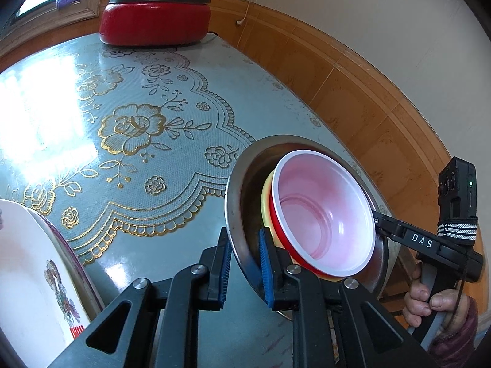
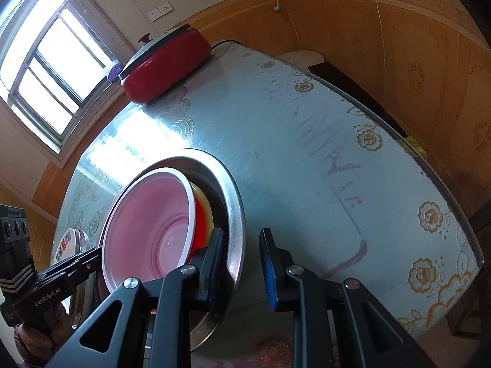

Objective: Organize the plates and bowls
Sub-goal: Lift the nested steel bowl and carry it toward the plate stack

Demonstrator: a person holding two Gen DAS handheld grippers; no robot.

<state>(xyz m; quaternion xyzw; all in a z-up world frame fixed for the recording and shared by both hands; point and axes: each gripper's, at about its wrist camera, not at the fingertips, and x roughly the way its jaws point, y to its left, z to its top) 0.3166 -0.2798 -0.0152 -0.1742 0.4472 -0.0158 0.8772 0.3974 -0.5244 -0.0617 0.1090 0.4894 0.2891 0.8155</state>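
Left gripper (image 1: 242, 268): lowest and nearest in the left wrist view; its two blue-padded fingers straddle the near rim of the steel bowl (image 1: 242, 190), one pad outside and one inside; the jaws stand narrow and appear clamped on that rim

Right gripper (image 2: 241, 268): nearest in the right wrist view; its left finger sits inside the steel bowl's rim (image 2: 236, 214), its right finger stands outside with bare table showing between pad and rim; whether the pads press on the rim I cannot tell; in the left wrist view it reaches the bowl's far side at about 4 o'clock, a hand (image 1: 429, 300) on its grip

Steel bowl: tilted, mouth turned toward both cameras, spanning the space between the two grippers

Red bowl (image 1: 322, 214): nested inside the steel bowl; white rim, pink-looking inside; just beyond the left gripper's inner finger, toward 1 o'clock

Yellow bowl (image 1: 265, 199): only a sliver shows, tucked between the red bowl and the steel wall

White plate (image 1: 27, 276): printed pattern, at 8 o'clock in the left wrist view, well apart from the bowls; stacked on other plates

Table (image 1: 138, 184): pale blue cloth with gold flowers

Red pot (image 1: 155, 20): lidded, at the far edge, 11 o'clock
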